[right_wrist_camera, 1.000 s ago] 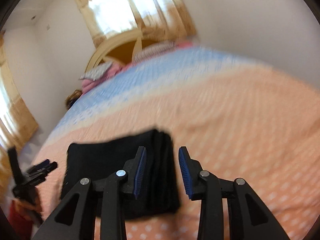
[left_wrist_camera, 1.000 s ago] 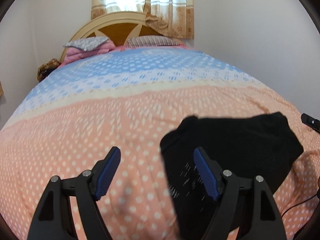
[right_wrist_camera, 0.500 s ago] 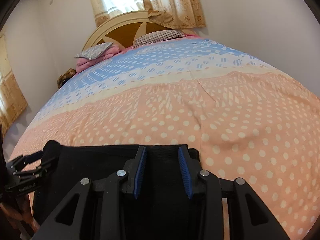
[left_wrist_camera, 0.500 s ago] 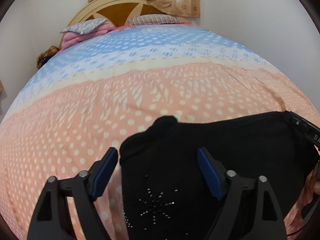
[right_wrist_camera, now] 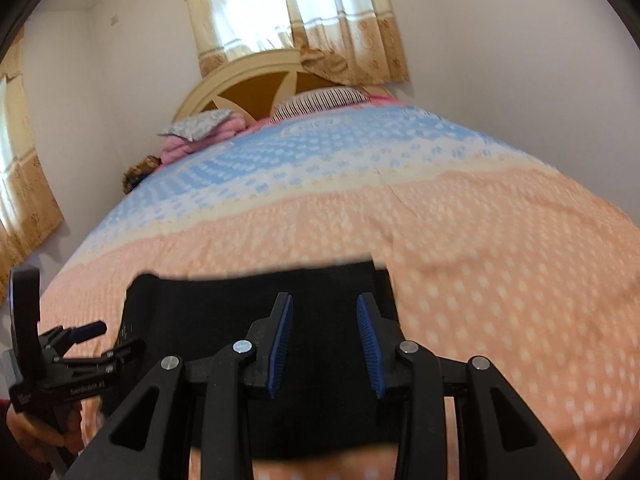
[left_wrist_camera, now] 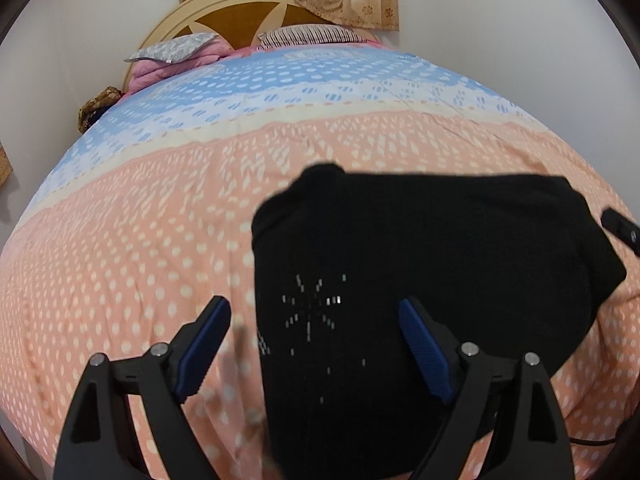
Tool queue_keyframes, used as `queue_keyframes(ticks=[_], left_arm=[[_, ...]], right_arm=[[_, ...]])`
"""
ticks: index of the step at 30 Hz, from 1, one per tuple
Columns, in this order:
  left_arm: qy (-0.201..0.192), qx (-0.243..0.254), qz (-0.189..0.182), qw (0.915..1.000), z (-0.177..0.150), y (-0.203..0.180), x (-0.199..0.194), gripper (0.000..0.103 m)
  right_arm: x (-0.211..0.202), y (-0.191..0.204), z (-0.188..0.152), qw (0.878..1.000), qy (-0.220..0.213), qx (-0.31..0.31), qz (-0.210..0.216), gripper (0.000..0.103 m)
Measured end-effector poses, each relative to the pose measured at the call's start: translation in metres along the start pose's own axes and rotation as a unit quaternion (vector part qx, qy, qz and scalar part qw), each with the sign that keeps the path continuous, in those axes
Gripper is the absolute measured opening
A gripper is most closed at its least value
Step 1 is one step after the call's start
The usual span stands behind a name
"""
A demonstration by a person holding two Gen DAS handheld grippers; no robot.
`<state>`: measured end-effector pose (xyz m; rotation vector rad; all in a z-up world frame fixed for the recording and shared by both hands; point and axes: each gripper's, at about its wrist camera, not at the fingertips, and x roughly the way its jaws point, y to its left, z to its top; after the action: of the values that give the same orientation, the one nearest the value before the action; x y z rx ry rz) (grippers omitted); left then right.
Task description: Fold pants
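Observation:
The black pants [left_wrist_camera: 420, 264] lie folded into a compact rectangle on the bedspread near the bed's front edge, with small sparkly studs on top. My left gripper [left_wrist_camera: 312, 340] is open above their left part, holding nothing. In the right wrist view the pants [right_wrist_camera: 224, 308] lie under my right gripper [right_wrist_camera: 324, 340], which is open and empty above their right end. The left gripper [right_wrist_camera: 76, 344] also shows at the lower left of that view.
The bedspread [left_wrist_camera: 160, 240] is peach with white dots in front and blue and white farther back. Pillows [left_wrist_camera: 176, 46] and a pink blanket lie by the wooden headboard [left_wrist_camera: 240, 20]. White walls stand on both sides and a curtained window [right_wrist_camera: 280, 12] behind.
Both grippers have lifted and pulled back from the pants. The right view is higher and slightly blurred from motion. The folded pants stay on the bed.

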<state>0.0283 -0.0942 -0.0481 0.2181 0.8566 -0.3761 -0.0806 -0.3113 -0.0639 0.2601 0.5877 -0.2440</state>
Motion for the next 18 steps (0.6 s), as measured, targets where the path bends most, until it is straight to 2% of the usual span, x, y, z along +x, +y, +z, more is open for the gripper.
queue_keyframes(ticks=[6,9,10,13,14,16,18], left_arm=[[-0.005,-0.007,0.010,0.9999,-0.009,-0.003,0.005,0.091],[-0.006,-0.009,0.015,0.9998,-0.011,-0.003,0.003,0.094],[-0.004,-0.010,0.015,0.9998,-0.011,-0.003,0.003,0.095],[0.014,-0.022,-0.007,0.9996,-0.009,0.006,0.001,0.095],[0.025,-0.026,-0.022,0.9991,-0.007,0.011,0.000,0.095],[0.024,-0.032,-0.032,0.9987,-0.005,0.019,-0.006,0.095],[-0.006,-0.042,-0.039,0.9984,0.000,0.029,-0.015,0.096]], right_arm=[[0.011,-0.016,-0.034,0.997,0.063,0.021,-0.050,0.036],[0.016,-0.030,-0.037,0.995,0.059,0.073,-0.035,0.040],[0.017,-0.030,-0.036,0.995,0.058,0.077,-0.037,0.043],[0.022,-0.030,-0.038,0.994,0.070,0.076,-0.047,0.071],[0.024,-0.034,-0.040,0.993,0.074,0.089,-0.036,0.071],[0.020,-0.046,-0.041,0.989,0.073,0.125,-0.008,0.071],[0.009,-0.055,-0.037,0.988,0.055,0.141,0.003,0.071]])
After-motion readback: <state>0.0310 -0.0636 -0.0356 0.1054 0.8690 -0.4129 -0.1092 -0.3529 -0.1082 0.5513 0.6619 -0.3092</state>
